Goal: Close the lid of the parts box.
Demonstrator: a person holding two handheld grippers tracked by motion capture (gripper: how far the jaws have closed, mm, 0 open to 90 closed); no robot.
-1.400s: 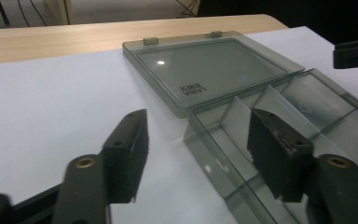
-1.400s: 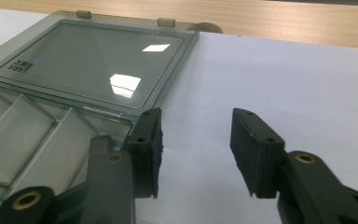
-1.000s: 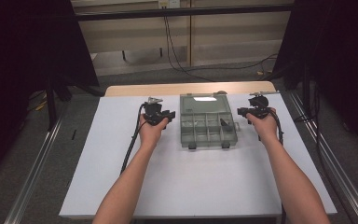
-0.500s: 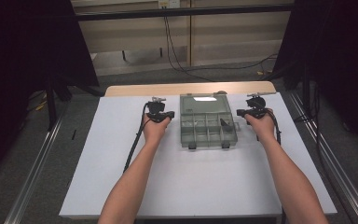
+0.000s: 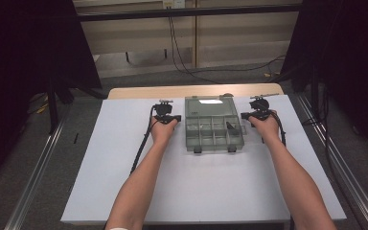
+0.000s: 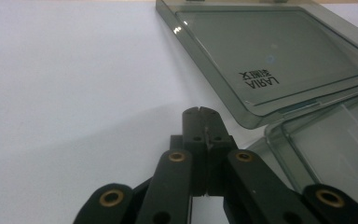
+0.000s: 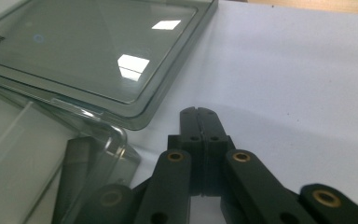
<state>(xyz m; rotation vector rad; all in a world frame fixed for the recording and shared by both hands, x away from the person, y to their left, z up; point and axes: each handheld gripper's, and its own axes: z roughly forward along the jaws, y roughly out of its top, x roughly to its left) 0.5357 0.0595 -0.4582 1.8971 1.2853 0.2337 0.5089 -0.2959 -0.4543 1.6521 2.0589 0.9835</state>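
High view has your left claw (image 5: pixel 174 117) and right claw (image 5: pixel 246 115) both shut on nothing, flanking the smoky translucent plastic compartment box (image 5: pixel 214 125) lying already open mid-counter (image 5: pixel 124 158), contents still to handle.

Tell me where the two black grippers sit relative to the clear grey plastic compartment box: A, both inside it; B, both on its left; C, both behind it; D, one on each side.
D: in the high view the left gripper lies left of the clear grey plastic compartment box and the right gripper lies right of it, both with jaws shut and empty.
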